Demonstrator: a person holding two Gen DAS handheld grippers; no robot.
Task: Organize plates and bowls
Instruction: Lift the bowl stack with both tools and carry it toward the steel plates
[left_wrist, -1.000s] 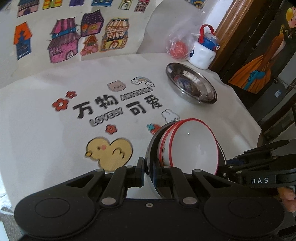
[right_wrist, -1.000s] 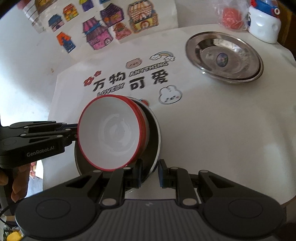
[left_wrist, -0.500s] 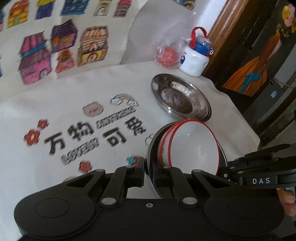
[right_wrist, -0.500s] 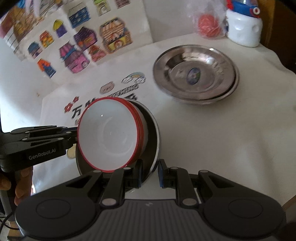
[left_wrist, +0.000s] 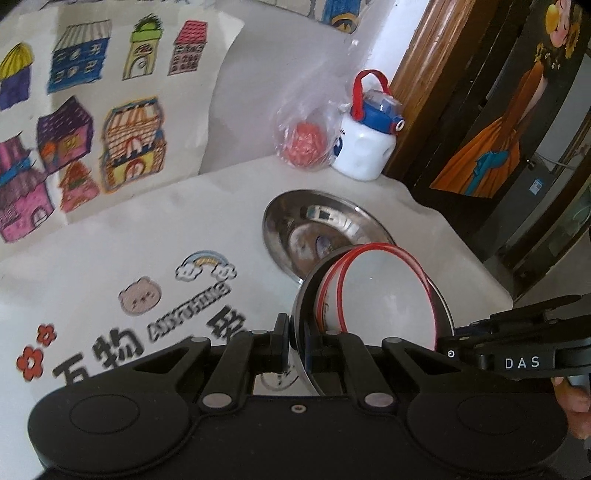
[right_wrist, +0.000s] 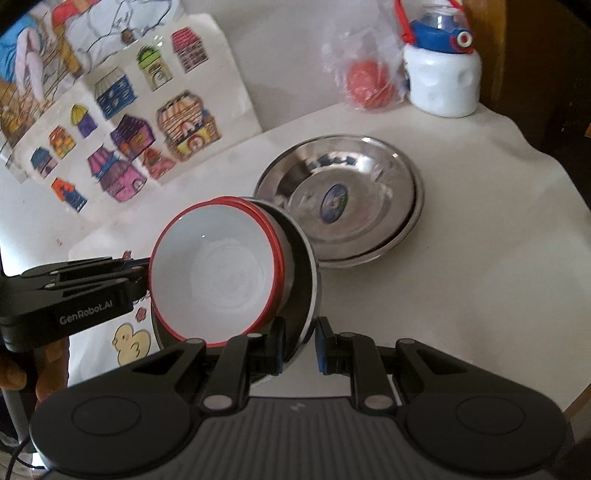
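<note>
Two stacked white bowls with red rims sit tilted on a steel plate held above the table. My left gripper is shut on the plate's near rim in the left wrist view, and reaches in from the left in the right wrist view. My right gripper has its fingers on either side of the opposite rim. It shows at the right in the left wrist view. Just beyond, a stack of steel plates rests on the white tablecloth.
A white bottle with a blue lid and a clear bag holding something red stand at the back by the wall. Coloured house drawings lean at the back left. The table edge drops off on the right.
Both grippers have carried the plate with the bowls away from the printed duck and lettering, towards the steel plate stack at the back right, which now lies just beyond it.
</note>
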